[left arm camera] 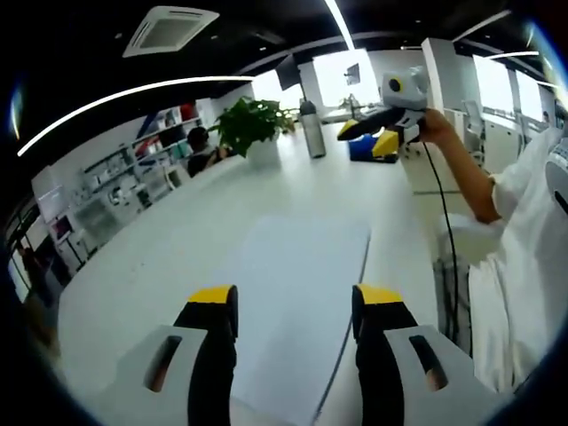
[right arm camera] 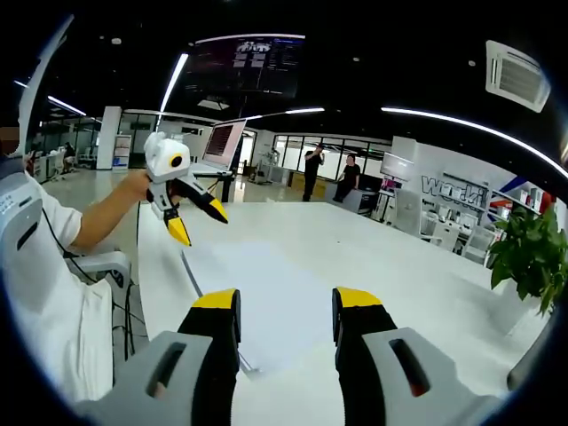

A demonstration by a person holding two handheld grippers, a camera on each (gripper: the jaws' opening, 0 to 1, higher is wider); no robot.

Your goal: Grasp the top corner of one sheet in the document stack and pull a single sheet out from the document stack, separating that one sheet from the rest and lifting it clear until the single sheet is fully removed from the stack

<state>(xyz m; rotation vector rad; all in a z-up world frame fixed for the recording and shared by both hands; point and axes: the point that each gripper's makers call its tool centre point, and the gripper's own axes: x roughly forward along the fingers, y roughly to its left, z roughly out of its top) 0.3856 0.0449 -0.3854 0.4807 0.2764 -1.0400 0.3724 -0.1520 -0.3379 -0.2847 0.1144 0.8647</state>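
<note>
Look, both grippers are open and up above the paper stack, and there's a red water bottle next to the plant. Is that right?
Not quite: the bottle beside the plant is silver-grey, as the left gripper view shows. Both grippers, left and right, are open above the paper stack.

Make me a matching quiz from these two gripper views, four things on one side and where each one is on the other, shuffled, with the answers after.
Things
1. flat white paper stack
2. leafy green potted plant
3. tall grey metal bottle
4. left gripper

Places
A. held up in the air by a hand, above the table's edge
B. standing on the white table, just right of the plant in the left gripper view
C. lying on the table straight ahead of the yellow-tipped fingers
D. at the far end of the table, left of the bottle in the left gripper view

Pairs: 1-C, 2-D, 3-B, 4-A
</note>
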